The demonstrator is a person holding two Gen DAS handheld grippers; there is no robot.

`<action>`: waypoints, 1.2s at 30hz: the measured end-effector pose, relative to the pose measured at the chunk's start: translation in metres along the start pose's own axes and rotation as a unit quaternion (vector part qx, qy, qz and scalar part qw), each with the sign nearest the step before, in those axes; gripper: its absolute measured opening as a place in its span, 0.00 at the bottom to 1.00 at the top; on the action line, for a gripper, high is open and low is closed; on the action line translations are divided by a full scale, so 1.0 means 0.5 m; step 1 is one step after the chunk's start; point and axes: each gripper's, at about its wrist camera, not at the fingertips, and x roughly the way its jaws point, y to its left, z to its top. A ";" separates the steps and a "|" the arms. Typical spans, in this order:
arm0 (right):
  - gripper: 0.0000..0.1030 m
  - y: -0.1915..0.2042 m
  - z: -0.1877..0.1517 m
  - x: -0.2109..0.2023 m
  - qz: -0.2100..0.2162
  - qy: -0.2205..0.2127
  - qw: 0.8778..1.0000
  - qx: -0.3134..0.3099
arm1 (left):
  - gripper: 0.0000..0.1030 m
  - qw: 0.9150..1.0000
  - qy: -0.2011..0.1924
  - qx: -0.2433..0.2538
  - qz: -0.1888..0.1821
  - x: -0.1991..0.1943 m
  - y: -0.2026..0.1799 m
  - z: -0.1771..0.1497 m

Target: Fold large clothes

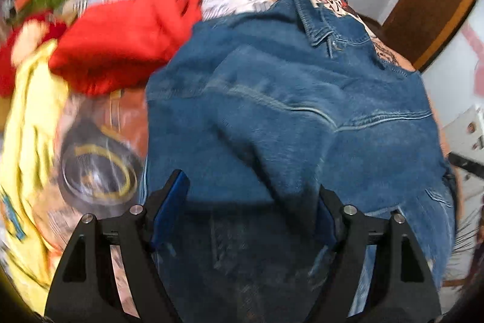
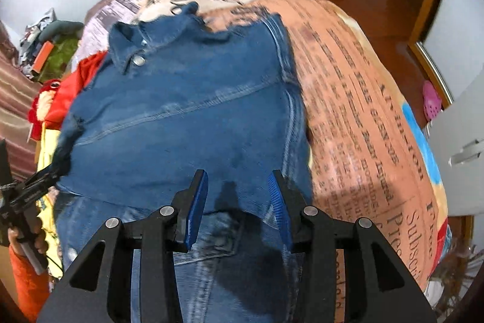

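Spread across the bed is a newspaper-print bedspread in cream and orange (image 2: 357, 99), with white walls behind and a wooden floor at 1 o'clock in the right wrist view. On it lies the blue denim jacket with a metal snap button (image 2: 181, 117), its long axis running from 6 o'clock up to 12 o'clock, collar pointing away toward 11 o'clock, hem nearest the cameras. Both views are motion-blurred.

At 9 o'clock of the jacket sits a crumpled red garment (image 1: 121, 44), and below that, at 8 o'clock, a yellow garment (image 1: 30, 126).

The right gripper (image 2: 237, 189) hovers low over the jacket's hem, blue-padded jaws apart with nothing between them. The left gripper (image 1: 251, 189) has its jaws spread wide, denim filling the space between them; whether the pads press the cloth I cannot tell. In the right wrist view it reaches in at 8 o'clock, at the jacket's left edge, gripped by a hand in an orange sleeve (image 2: 27, 274).
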 end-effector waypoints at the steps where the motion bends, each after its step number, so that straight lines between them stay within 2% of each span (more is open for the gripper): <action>1: 0.37 -0.001 -0.002 0.003 -0.001 0.000 1.000 0.000 | 0.75 1.000 0.001 -0.009 -0.007 -0.002 0.009 -0.006; 4: 0.37 0.001 -0.007 0.011 -0.008 -0.002 1.000 -0.001 | 0.75 0.998 0.001 -0.051 -0.036 -0.010 0.038 -0.021; 7: 0.37 0.004 -0.008 0.010 -0.002 -0.005 1.000 -0.004 | 0.74 0.997 0.001 -0.068 -0.044 -0.016 0.045 -0.026; 13: 0.37 0.001 -0.013 0.011 0.004 -0.005 1.000 -0.004 | 0.74 0.996 -0.015 -0.080 -0.031 -0.033 0.052 -0.040; 18: 0.37 -0.001 -0.015 0.009 0.007 -0.006 1.000 -0.001 | 0.73 0.993 -0.050 -0.105 -0.011 -0.074 0.071 -0.045; 21: 0.37 -0.002 -0.015 0.009 0.006 -0.005 1.000 -0.001 | 0.68 0.992 -0.059 -0.112 0.006 -0.087 0.089 -0.038; 22: 0.37 -0.001 -0.015 0.009 0.005 -0.006 1.000 -0.002 | 0.68 0.992 -0.054 -0.112 -0.002 -0.084 0.092 -0.036; 24: 0.37 0.001 -0.016 0.010 0.001 -0.006 1.000 -0.003 | 0.67 0.991 -0.032 -0.117 -0.050 -0.071 0.100 -0.031; 25: 0.37 0.004 -0.016 0.010 -0.002 -0.007 1.000 -0.004 | 0.67 0.991 -0.023 -0.121 -0.061 -0.063 0.100 -0.029; 31: 0.37 0.011 -0.019 0.006 -0.002 -0.006 1.000 -0.011 | 0.67 0.989 -0.006 -0.137 -0.054 -0.022 0.115 -0.015; 34: 0.37 0.013 -0.016 0.006 -0.005 -0.001 1.000 -0.016 | 0.67 0.992 0.003 -0.128 -0.018 0.001 0.114 -0.008; 36: 0.37 0.015 -0.011 0.003 -0.008 0.000 1.000 -0.019 | 0.67 0.995 0.004 -0.100 0.001 0.006 0.101 -0.006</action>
